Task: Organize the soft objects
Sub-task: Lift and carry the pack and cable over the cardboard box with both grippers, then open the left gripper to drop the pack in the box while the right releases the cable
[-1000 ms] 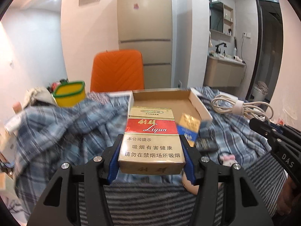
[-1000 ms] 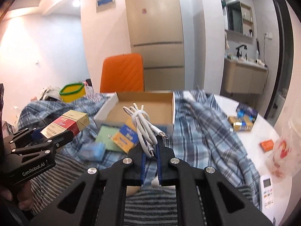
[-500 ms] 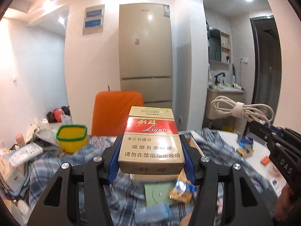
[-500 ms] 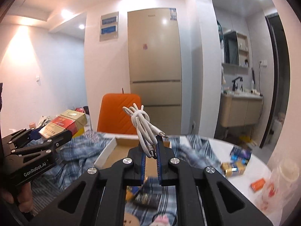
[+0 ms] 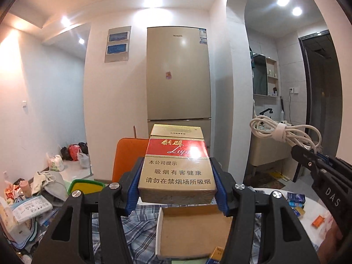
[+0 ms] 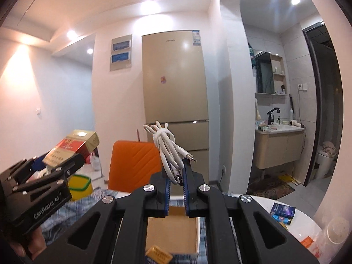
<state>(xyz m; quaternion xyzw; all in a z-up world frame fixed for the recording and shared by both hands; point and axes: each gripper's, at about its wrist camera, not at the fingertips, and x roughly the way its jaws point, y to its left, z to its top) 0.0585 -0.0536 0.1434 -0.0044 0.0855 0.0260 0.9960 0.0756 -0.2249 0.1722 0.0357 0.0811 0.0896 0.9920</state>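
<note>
My left gripper (image 5: 177, 176) is shut on a gold and red cigarette carton (image 5: 177, 165), held high and almost level; the carton (image 6: 72, 146) also shows at the left of the right wrist view, in the left gripper (image 6: 55, 167). My right gripper (image 6: 176, 177) is shut on a coiled white charging cable (image 6: 168, 151), whose plug ends stick out upward. That cable (image 5: 283, 132) and the right gripper (image 5: 308, 156) appear at the right of the left wrist view. Below both lies an open brown cardboard box (image 5: 193, 233) on a blue plaid cloth (image 5: 140, 222).
An orange chair back (image 6: 134, 165) stands behind the table, a tall fridge (image 5: 178, 77) behind it. A yellow tub with a green rim (image 5: 87, 186) sits left. Small packets (image 6: 281, 212) lie on the white table at right. Clutter (image 5: 30, 202) fills the left side.
Both grippers have risen and tilted up toward level with their loads. The table, box and cloth have dropped to the bottom of both views; fridge and ceiling now fill them.
</note>
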